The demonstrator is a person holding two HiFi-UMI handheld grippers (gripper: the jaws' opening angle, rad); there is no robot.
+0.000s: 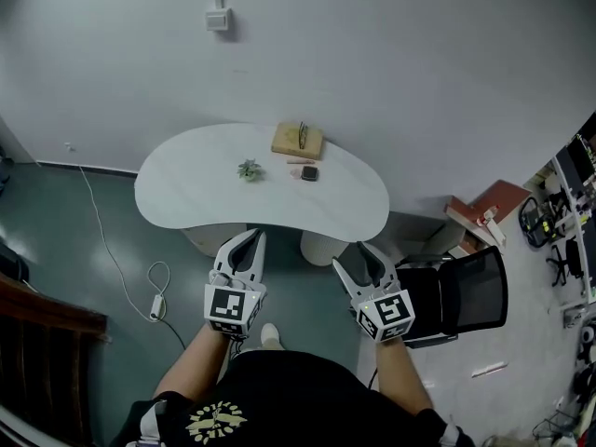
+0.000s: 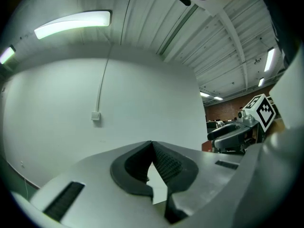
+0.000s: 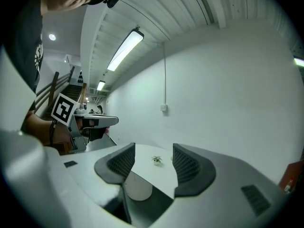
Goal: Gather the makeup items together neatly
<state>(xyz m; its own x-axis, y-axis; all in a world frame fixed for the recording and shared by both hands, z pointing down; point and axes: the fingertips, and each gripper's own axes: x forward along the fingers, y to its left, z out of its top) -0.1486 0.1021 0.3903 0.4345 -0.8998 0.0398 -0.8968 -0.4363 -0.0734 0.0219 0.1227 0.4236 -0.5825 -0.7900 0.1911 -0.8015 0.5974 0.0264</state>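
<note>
We hold both grippers low at the near edge of the table (image 1: 186, 189), forearms reaching forward, left gripper (image 1: 245, 242) jaws pressed together, empty, right gripper (image 1: 358, 257) jaws wide, empty, makeup (image 1: 309, 173) by the far edge, beside a wooden tray (image 1: 298, 141).

Small green potted plant (image 1: 249, 169) sits near the middle of the white kidney-shaped table (image 1: 186, 198). Black mesh office chair (image 1: 468, 291) off its right end. White cable with plug block (image 1: 157, 303) on the floor, left.
</note>
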